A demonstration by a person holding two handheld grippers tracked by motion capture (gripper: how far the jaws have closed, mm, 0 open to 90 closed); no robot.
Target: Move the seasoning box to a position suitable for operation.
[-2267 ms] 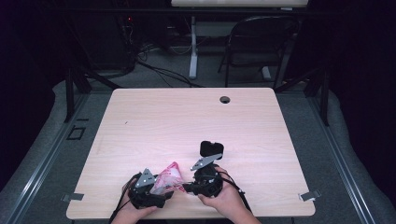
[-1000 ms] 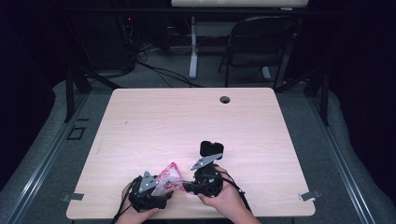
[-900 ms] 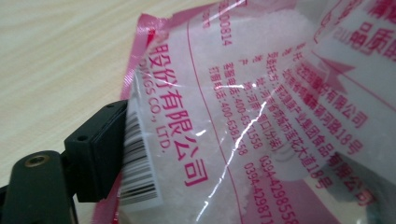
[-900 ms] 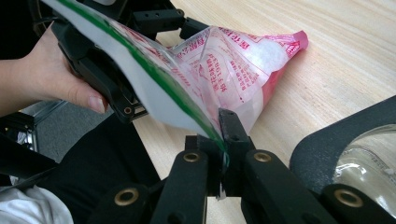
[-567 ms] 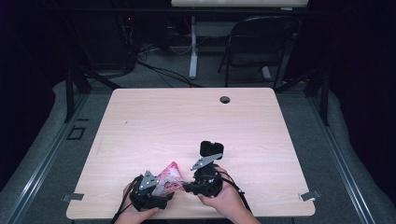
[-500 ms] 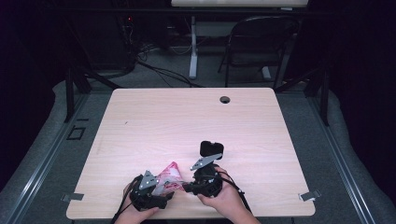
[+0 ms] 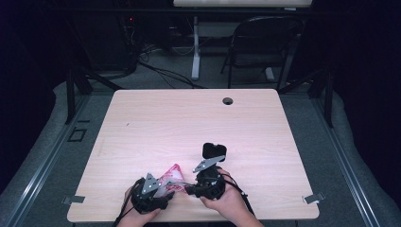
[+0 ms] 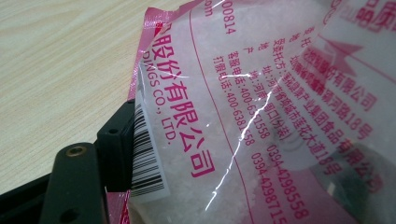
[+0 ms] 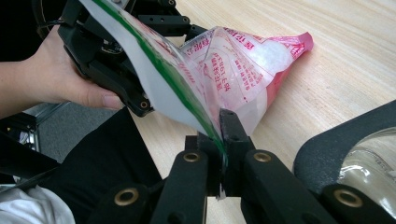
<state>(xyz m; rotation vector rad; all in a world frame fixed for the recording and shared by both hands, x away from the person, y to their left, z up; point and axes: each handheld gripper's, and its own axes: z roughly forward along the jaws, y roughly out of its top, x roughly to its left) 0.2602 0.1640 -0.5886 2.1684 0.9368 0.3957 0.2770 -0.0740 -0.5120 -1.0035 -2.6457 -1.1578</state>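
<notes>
My right gripper [image 9: 223,140] pinched the bag [image 9: 233,60] edge tight; the left gripper [image 7: 150,194], jaws just closing round it, needed a firm bite before pulling

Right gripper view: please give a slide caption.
Right tongs shut on the edge of a pink printed bag above the wooden table.

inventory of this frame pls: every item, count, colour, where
Plastic bag: 1, pink and clear with white granules, near table edge, between both grippers.
Black object: 1, on table beyond right gripper; cannot tell what it is.
Table: 1, light wood, centre.
Cable hole: 1, dark, far table edge.
Chair: 1, black, behind table.
Left gripper: 1, black, jaws just been closing, bag between them.
Right gripper: 1, black, shut on bag edge.
</notes>
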